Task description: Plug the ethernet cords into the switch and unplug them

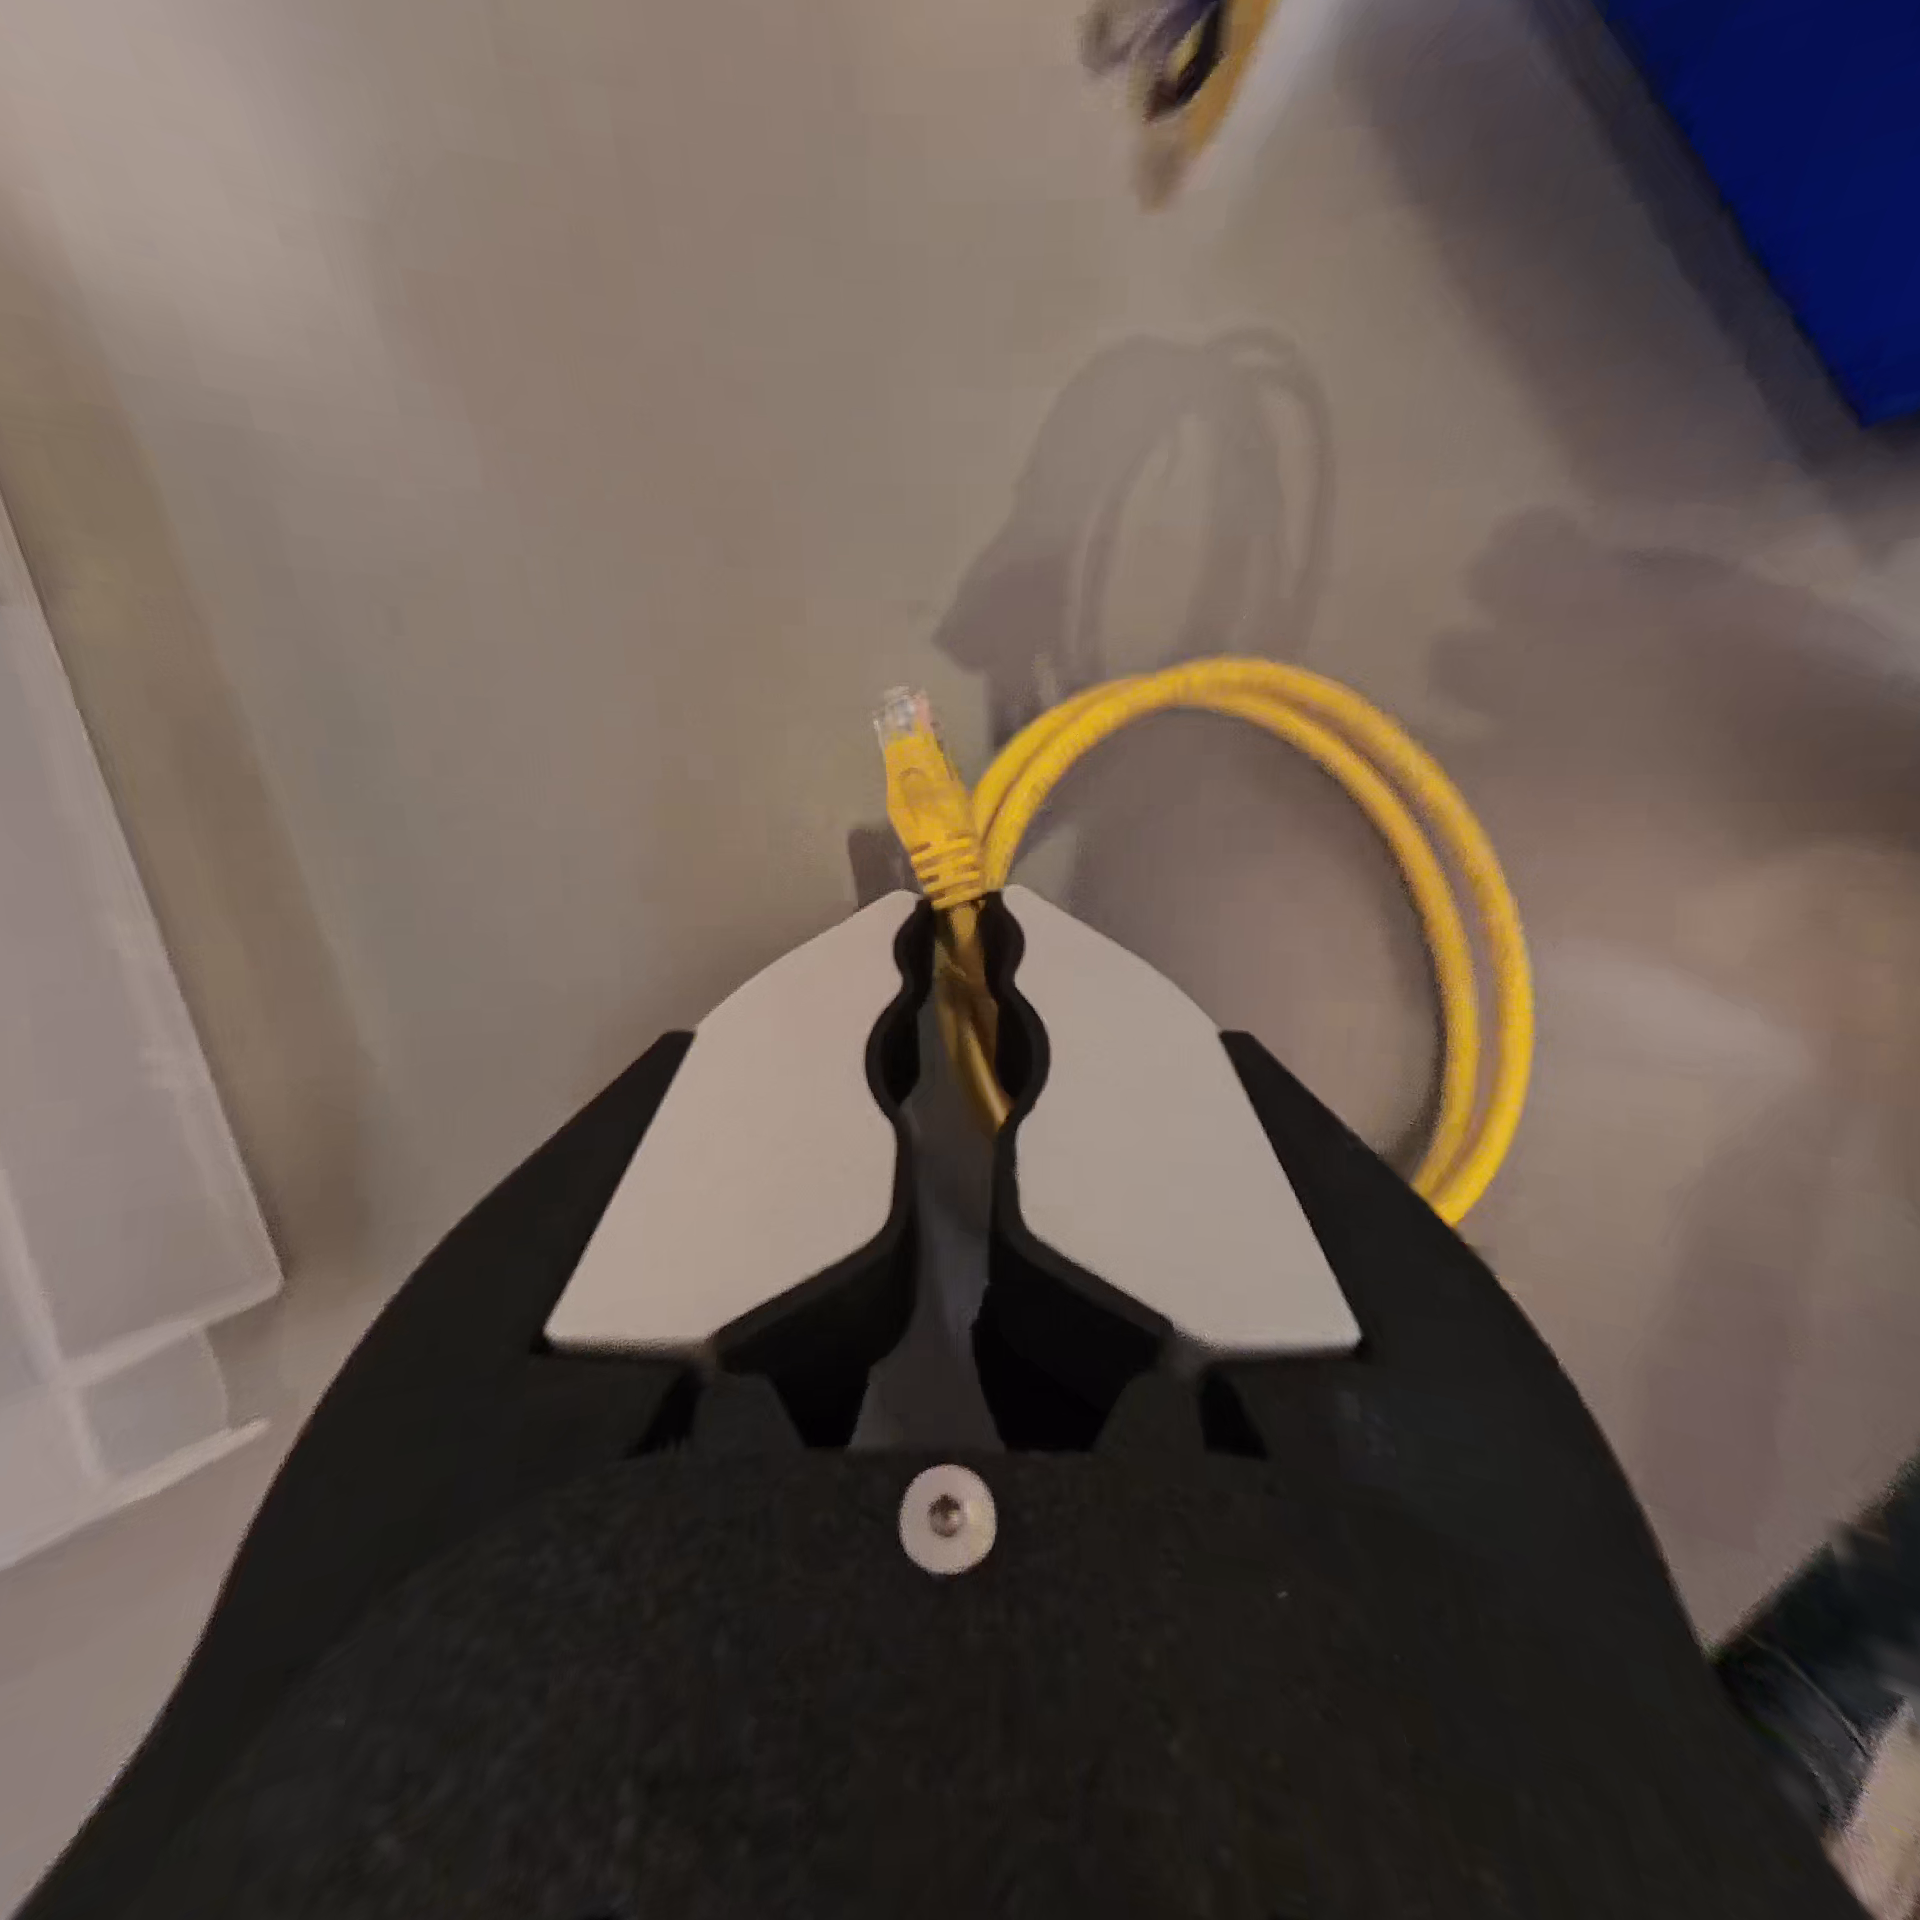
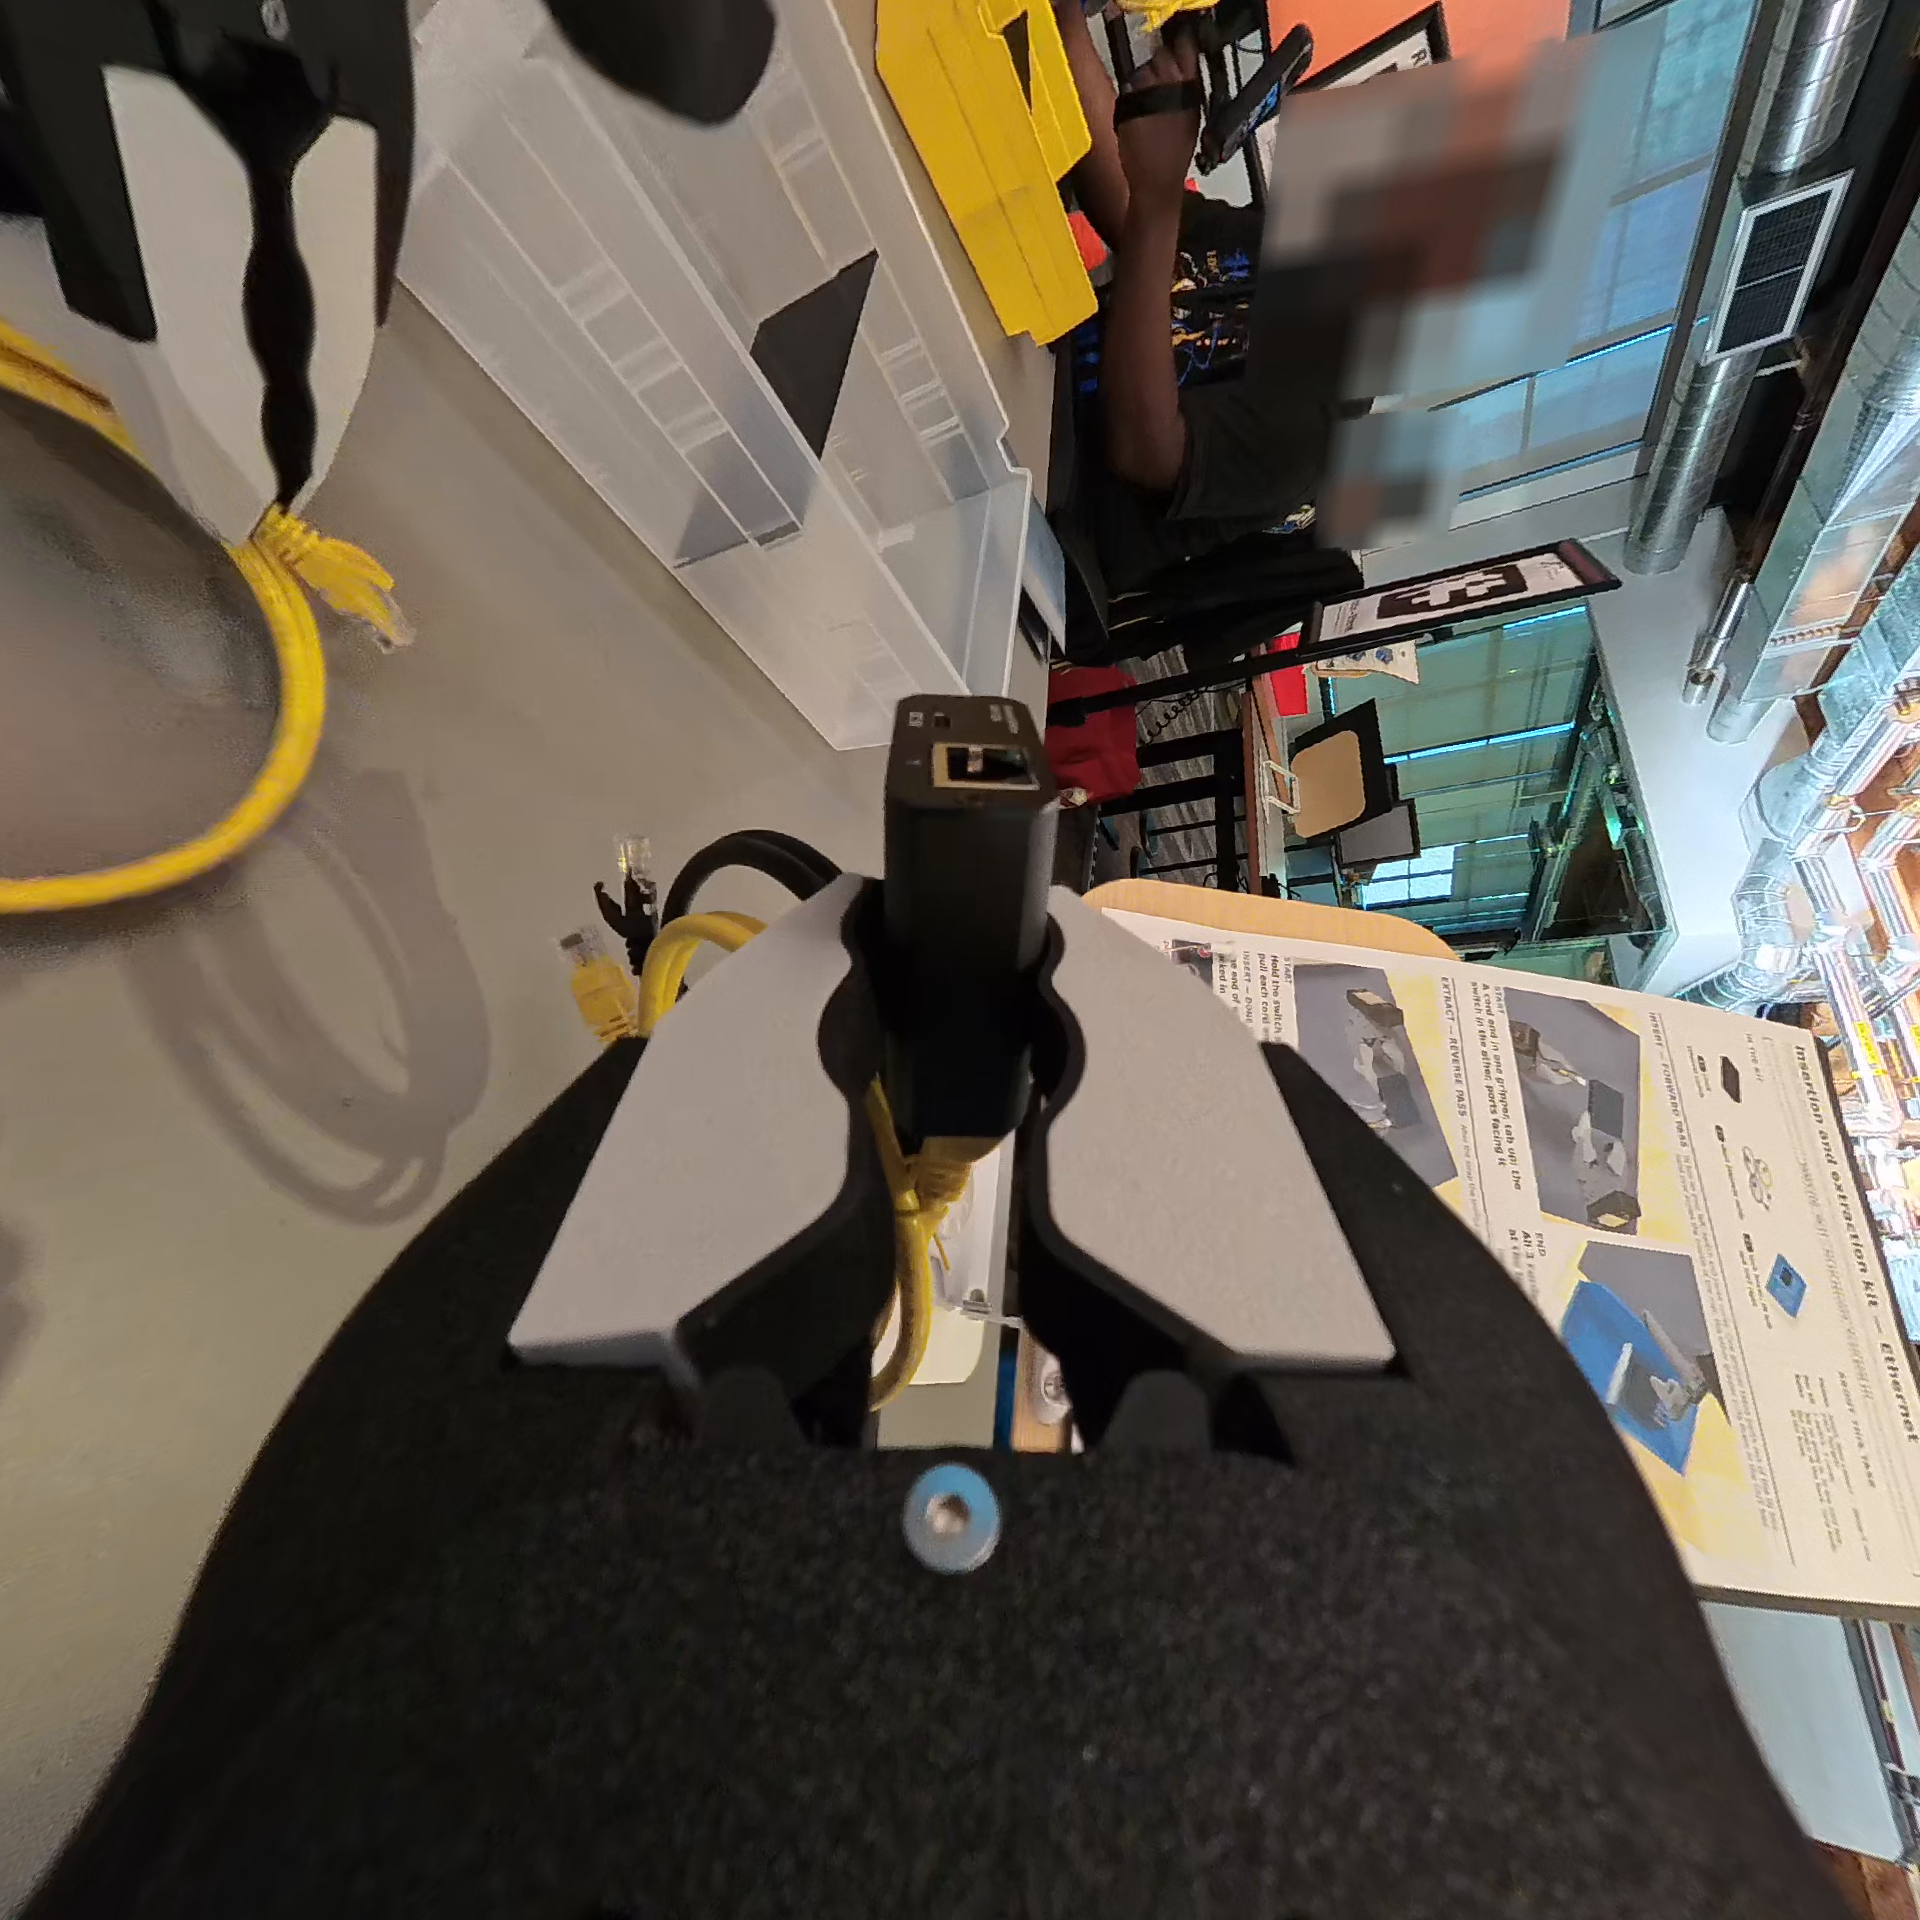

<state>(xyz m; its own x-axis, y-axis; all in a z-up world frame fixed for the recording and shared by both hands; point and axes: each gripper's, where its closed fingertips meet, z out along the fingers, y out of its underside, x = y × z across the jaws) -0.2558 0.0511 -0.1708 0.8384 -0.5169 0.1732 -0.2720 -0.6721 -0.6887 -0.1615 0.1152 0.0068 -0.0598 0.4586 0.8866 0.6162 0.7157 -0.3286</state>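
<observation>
My left gripper (image 1: 956,899) is shut on a yellow ethernet cord (image 1: 1455,894) just behind its plug (image 1: 920,779), which sticks out past the fingertips above the grey table. The cord loops round to the right. The same gripper shows in the right wrist view (image 2: 281,499) at the upper left, with the yellow plug (image 2: 332,571) at its tips. My right gripper (image 2: 961,935) is shut on a black switch (image 2: 966,831), held upright with an open port (image 2: 985,766) facing the camera. A yellow cord (image 2: 914,1247) is plugged into the switch's near end.
A black cord (image 2: 727,857) and another yellow cord (image 2: 603,997) lie on the grey table (image 2: 499,727). Clear plastic bins (image 2: 748,364) stand behind. A printed instruction sheet (image 2: 1558,1195) lies at the right. A blue object (image 1: 1787,187) is at the left view's upper right. A person sits beyond the table. The grippers' ends are close to 20 cm from one another.
</observation>
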